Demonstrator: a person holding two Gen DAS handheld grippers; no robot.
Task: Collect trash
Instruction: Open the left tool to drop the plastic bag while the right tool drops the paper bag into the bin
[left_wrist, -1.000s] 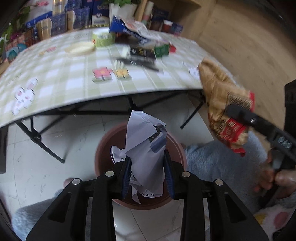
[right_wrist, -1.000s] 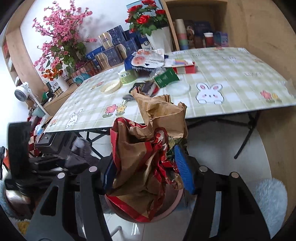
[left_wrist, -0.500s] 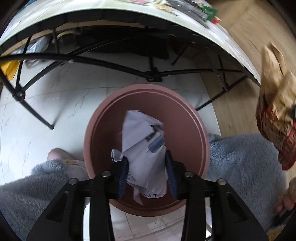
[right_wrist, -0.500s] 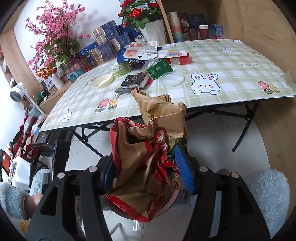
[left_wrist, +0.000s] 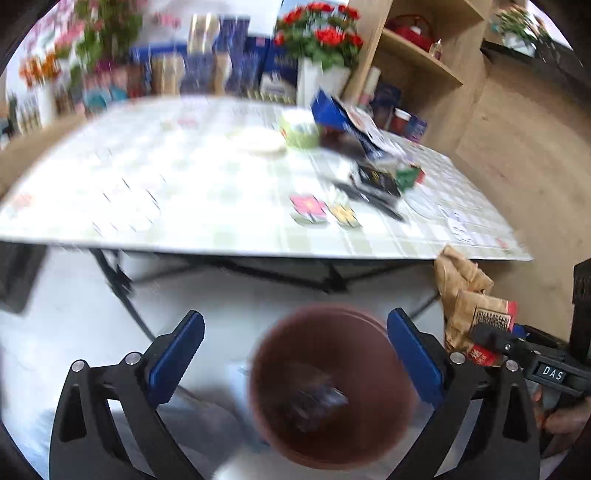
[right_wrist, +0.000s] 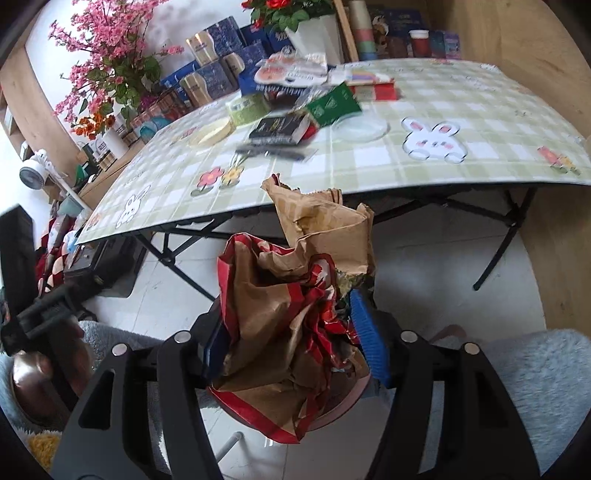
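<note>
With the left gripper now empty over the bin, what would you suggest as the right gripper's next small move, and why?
Probably ease the right gripper down and let go: it grips the crumpled brown paper bag, and the brown bin sits right beneath it.

A checked folding table (right_wrist: 461, 122) carries red roses (left_wrist: 321, 37), with pink blossoms (right_wrist: 103, 55) behind.

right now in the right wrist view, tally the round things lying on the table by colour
green tape roll: 1
cream round lid: 1
clear round lid: 1
total: 3
</note>
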